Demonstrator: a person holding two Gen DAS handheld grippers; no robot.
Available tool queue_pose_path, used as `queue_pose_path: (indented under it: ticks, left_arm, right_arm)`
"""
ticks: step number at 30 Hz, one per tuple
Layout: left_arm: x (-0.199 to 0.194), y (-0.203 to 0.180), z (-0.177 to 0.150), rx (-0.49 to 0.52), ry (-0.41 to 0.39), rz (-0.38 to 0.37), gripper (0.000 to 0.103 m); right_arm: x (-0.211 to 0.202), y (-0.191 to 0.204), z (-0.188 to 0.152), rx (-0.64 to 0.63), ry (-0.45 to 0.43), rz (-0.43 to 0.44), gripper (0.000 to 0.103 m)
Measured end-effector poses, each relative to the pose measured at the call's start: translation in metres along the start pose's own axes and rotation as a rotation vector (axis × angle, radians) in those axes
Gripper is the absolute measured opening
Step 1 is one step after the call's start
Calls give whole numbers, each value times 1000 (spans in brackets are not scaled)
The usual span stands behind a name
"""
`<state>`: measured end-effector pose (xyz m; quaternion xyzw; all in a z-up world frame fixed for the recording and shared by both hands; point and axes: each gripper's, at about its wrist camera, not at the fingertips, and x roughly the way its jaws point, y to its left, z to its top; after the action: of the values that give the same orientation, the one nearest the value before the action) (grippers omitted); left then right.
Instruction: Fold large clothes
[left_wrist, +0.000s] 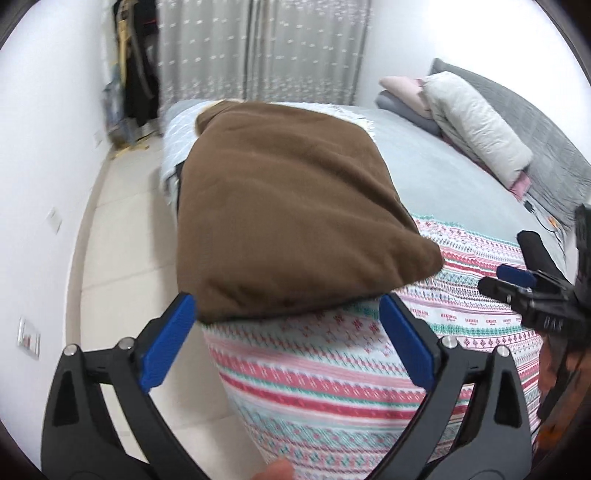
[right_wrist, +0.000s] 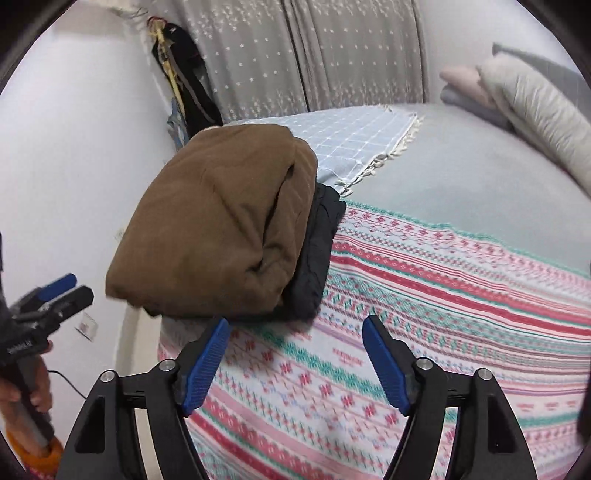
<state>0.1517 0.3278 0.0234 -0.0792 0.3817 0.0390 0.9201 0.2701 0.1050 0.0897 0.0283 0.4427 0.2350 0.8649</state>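
- Thick brown fleece garment (right_wrist: 218, 221), folded into a squarish bundle, lies near the corner of the bed on top of a folded black garment (right_wrist: 317, 258); the black layer shows only along its right side.
- Both bundles rest partly on the striped pink-and-teal patterned blanket (right_wrist: 443, 295), with a pale blue checked throw (right_wrist: 354, 136) with a fringed edge behind them.
- My left gripper (left_wrist: 288, 343) hangs just in front of the bundle's near edge, its blue pads (left_wrist: 170, 343) spread wide and holding nothing.
- My right gripper (right_wrist: 295, 354) is likewise splayed and empty above the blanket, just short of the stack.
- The fold appears complete, in my judgement.
- Risk: the stack sits close to the mattress edge above the tiled floor (left_wrist: 122, 229); a nudge from either pad could tip it off.
- Risk: the bulky fleece may spring open if I drag its top layer.
- Grey and pink pillows (left_wrist: 476, 125) lie well apart, at the headboard.
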Motion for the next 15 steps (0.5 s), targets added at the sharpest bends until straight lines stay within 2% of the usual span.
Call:
queue_pose_path:
  ticks: [9,15]
  left_arm:
    - [-16,-32,-37,-38,54,147,102]
    - [-17,-36,-55,-72,63,193,102]
  right_arm:
    - [-34,35,-47,-70,11,-97,84]
    - [-48,41,-68,-66,2,-138,85]
